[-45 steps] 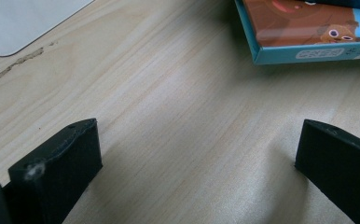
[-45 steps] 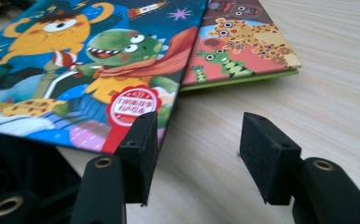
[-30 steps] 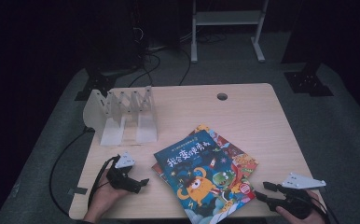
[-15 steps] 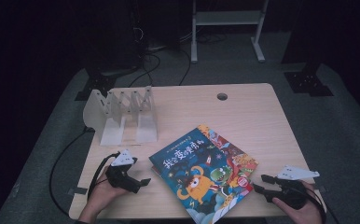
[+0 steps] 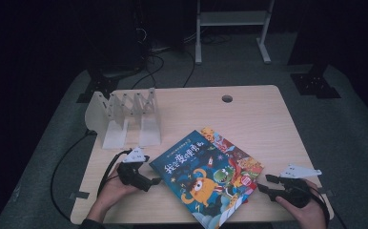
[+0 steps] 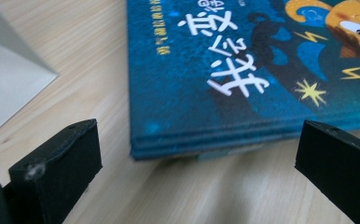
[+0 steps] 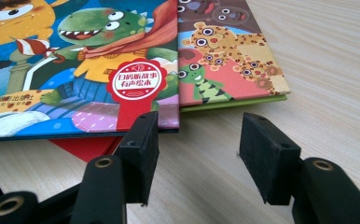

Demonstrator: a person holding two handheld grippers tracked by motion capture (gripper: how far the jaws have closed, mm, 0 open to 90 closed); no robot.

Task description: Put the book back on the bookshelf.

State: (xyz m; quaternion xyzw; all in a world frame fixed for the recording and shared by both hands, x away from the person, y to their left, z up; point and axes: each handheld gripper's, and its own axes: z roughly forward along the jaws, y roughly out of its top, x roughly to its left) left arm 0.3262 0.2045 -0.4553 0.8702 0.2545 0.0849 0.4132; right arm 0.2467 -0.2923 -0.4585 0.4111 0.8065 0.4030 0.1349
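Note:
A stack of picture books (image 5: 210, 179) lies askew at the table's front middle; the top one has a blue cover with a cartoon monster. My left gripper (image 5: 152, 182) rests at the stack's left corner. Its jaws stand wide open in the left gripper view, and the blue book's corner (image 6: 169, 144) lies just ahead between them, untouched. My right gripper (image 5: 265, 184) sits at the stack's right edge, open with nothing between its pads (image 7: 143, 140). Just ahead of it are the top book's edge (image 7: 122, 98), a leopard-patterned book (image 7: 234, 70) and a red one below.
A white slotted file rack (image 5: 125, 117) stands at the table's back left, close behind my left hand. The wooden table (image 5: 249, 119) has a cable hole (image 5: 227, 98) near its far edge. Cables trail off the left side. The front edge runs just under the stack.
My left gripper has slid right, up to the stack's left corner. My right gripper has moved left toward the stack's right edge. The books have stayed put.

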